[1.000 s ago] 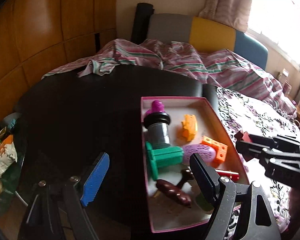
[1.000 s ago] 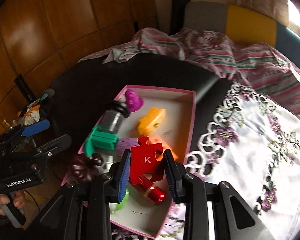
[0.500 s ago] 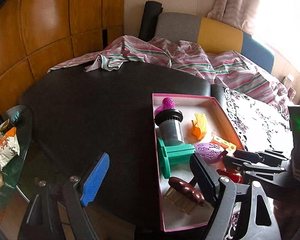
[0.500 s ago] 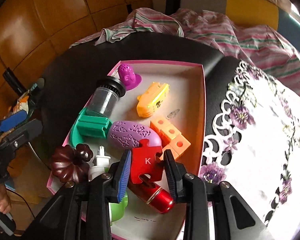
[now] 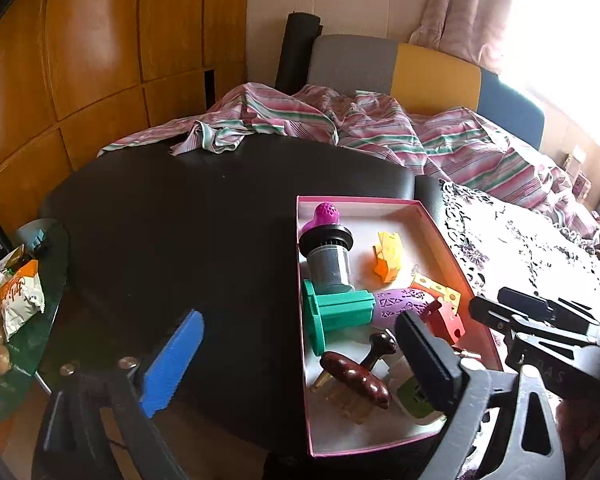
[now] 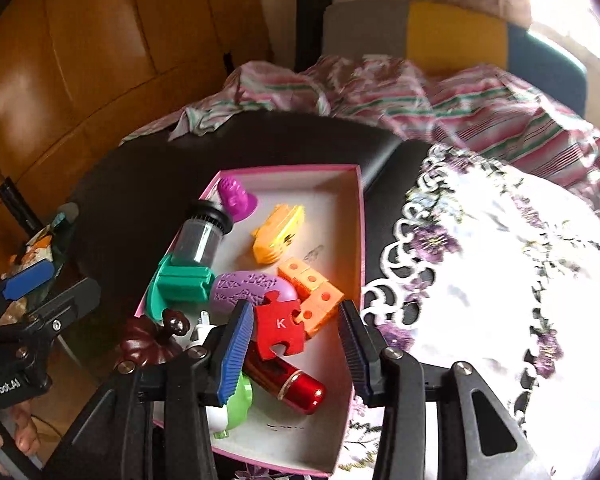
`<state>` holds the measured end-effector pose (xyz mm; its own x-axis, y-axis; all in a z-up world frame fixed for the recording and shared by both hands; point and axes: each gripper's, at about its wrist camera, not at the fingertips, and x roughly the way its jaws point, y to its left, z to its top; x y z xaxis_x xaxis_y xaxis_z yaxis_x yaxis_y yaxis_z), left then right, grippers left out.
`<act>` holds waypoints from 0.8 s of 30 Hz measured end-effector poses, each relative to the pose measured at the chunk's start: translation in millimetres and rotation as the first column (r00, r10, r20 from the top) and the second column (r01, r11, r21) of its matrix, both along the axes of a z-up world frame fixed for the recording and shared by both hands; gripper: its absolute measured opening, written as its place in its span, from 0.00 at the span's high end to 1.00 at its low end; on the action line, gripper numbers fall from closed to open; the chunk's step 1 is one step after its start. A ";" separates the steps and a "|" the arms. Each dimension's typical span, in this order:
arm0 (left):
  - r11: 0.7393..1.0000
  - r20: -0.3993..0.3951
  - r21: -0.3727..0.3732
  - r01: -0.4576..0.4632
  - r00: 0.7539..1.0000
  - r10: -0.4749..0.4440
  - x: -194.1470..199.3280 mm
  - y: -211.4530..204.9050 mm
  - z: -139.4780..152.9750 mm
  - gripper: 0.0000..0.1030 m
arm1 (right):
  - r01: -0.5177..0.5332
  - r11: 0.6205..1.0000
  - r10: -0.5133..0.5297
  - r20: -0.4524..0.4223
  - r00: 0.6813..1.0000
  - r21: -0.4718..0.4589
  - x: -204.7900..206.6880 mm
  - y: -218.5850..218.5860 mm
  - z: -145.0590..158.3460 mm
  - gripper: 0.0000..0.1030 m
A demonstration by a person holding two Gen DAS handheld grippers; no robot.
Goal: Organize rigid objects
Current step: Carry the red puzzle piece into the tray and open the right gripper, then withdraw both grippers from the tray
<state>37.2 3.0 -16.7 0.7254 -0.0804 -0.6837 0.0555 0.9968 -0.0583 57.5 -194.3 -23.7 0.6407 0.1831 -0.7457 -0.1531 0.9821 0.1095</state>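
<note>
Releasing: right gripper (image 6: 296,354) jaws have just been opening, red puzzle piece (image 6: 279,327) loose between them, resting atop the pile in pink box (image 6: 360,240). Left gripper (image 5: 296,356) gapes empty. Piece may slide off or snag the blue pad on withdrawal.

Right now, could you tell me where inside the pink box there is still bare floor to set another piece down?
In the pink box, the far right corner beyond the yellow-orange toy is bare, as is the near strip below the red cylinder. The left side and middle are crowded, from the magenta cone to the red puzzle piece.
</note>
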 end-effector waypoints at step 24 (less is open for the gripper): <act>0.999 0.039 0.002 -0.048 0.998 0.048 -31.3 -2.5 9.9 0.00 | 0.101 0.994 -0.098 0.061 0.993 -0.048 -41.2 4.6 4.6 0.57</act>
<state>5.9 0.5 -6.8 0.7544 -0.0427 -0.6550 0.0098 0.9985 -0.0538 16.3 -189.8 -19.0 0.6968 0.0792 -0.7129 -0.0594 0.9968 0.0527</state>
